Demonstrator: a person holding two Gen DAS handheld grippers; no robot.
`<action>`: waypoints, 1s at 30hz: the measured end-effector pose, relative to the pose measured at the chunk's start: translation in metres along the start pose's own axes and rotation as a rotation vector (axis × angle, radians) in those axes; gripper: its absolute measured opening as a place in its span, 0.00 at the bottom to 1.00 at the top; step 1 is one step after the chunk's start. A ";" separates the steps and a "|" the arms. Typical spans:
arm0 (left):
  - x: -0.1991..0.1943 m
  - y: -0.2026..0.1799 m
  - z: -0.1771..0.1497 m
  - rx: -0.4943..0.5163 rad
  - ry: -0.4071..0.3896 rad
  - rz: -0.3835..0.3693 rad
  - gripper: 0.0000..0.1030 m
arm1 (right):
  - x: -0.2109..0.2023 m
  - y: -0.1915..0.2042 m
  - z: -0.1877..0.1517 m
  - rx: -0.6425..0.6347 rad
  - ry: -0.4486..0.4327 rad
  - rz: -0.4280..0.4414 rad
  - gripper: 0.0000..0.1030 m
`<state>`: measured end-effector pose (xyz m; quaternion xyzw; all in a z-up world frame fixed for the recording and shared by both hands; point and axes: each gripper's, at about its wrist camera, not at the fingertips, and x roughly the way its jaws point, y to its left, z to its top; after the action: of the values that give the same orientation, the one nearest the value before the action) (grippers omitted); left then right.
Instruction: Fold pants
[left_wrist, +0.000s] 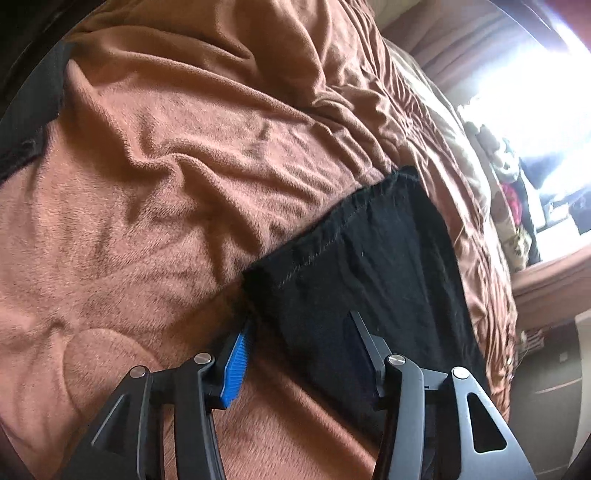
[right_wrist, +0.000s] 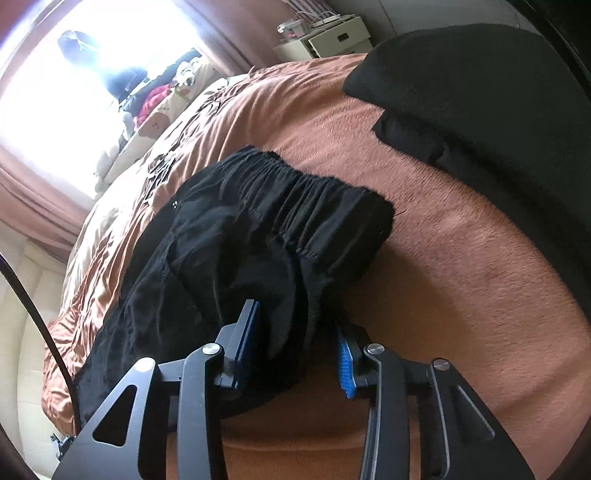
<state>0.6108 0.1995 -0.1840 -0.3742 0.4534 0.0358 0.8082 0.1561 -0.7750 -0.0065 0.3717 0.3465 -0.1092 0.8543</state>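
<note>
I have the black pants (right_wrist: 258, 236) lying on the bed (right_wrist: 461, 258), my left gripper (left_wrist: 301, 323) standing apart around a hem corner and my right gripper (right_wrist: 295, 325) apart around bunched cloth below the waistband, so I judge the next move calls for closing both before folding.

Pants (right_wrist: 258, 236) on blanket (right_wrist: 461, 266)

left tongs (left_wrist: 299, 325) parted, right tongs (right_wrist: 295, 325) parted
</note>
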 end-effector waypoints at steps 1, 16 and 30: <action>0.001 0.000 0.001 -0.001 -0.009 -0.006 0.50 | 0.004 0.000 0.001 0.000 -0.008 -0.002 0.34; -0.019 -0.015 0.012 0.042 -0.132 -0.033 0.15 | -0.001 0.005 0.004 0.052 -0.126 0.067 0.06; -0.091 -0.049 0.028 0.055 -0.184 -0.141 0.07 | -0.044 0.038 0.003 -0.025 -0.172 0.125 0.04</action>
<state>0.5963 0.2073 -0.0779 -0.3779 0.3507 0.0008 0.8569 0.1419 -0.7535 0.0462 0.3710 0.2494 -0.0826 0.8907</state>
